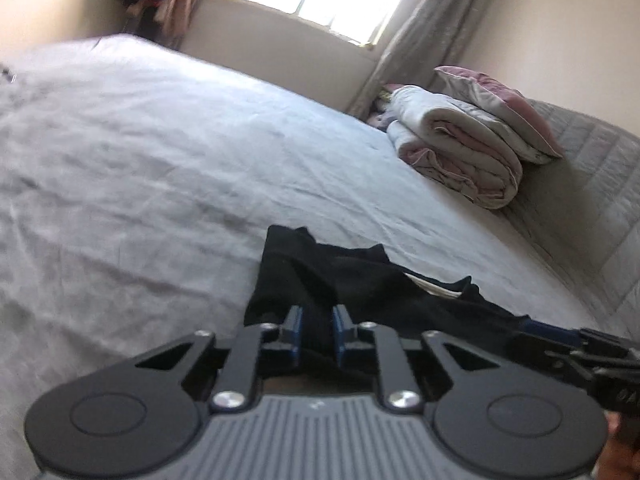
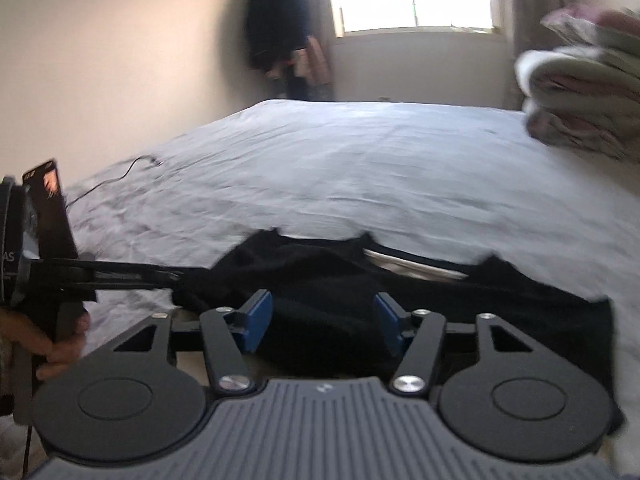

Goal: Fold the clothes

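Black garment (image 1: 360,280) bunched between both grippers' fingers (image 1: 294,326)

So colour-wise it's pretty muted here. The garment (image 1: 360,280) is solid black, with a sliver of white or pale lining (image 2: 416,266) peeking out near its top edge. The bed sheet (image 1: 160,152) is a plain pale grey. The folded duvet (image 1: 460,148) in the corner is off-white with dusty pink showing in the folds. The curtain (image 1: 420,32) looks grey-beige, the walls (image 2: 120,60) cream. Both grippers are black with blue pads (image 2: 256,320), on a grey ribbed body (image 1: 320,440).
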Motion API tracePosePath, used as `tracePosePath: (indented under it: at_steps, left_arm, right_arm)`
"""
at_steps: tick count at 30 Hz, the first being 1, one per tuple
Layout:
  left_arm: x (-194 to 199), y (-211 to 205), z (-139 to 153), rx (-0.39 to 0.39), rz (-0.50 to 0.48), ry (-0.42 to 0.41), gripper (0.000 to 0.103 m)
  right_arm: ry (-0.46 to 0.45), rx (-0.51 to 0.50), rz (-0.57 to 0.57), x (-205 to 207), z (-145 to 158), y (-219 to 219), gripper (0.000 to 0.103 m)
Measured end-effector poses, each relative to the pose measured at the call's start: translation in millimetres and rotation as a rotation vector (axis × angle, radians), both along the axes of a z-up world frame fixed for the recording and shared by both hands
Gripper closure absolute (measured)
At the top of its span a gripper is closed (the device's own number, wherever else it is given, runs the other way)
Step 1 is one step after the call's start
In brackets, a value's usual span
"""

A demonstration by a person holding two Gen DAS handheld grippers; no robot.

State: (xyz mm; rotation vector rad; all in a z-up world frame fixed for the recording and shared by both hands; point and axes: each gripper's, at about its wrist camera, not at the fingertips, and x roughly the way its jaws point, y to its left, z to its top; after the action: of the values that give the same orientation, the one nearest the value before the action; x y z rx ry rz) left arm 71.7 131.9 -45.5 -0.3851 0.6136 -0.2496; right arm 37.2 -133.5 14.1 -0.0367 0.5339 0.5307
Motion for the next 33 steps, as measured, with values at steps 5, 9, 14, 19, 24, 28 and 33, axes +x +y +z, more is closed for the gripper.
tracePosePath:
  at_steps: [5, 9, 14, 19, 24, 28, 33]
  left_arm:
    - [1, 2, -4, 0.029, -0.004, 0.061, 0.093]
    - [4, 9, -8, -0.012, 0.002, 0.104, 0.093]
    - [5, 15, -12, -0.061, 0.011, 0.139, 0.093]
    - [4, 12, -10, -0.050, 0.011, 0.139, 0.093]
    - [2, 9, -7, -0.030, 0.005, 0.133, 0.093]
    - [2, 7, -6, -0.017, -0.004, 0.129, 0.093]
    - [2, 5, -6, -0.003, -0.014, 0.141, 0.093]
  right_arm:
    - [-0.007, -0.108, 0.051, 20, -15, 52, 0.045]
    - [0.006, -0.187, 0.080, 33, -33, 76, 0.045]
    - [-0.026, -0.234, 0.037, 40, -43, 81, 0.085]
    - [-0.037, -0.105, -0.092, 42, -25, 40, 0.097]
    - [-0.041, -0.004, -0.218, 33, -7, -20, 0.097]
    - [-0.021, 0.035, -0.302, 20, -10, -67, 0.097]
    - [0.100, 0.051, -0.381, 6, -38, -108, 0.097]
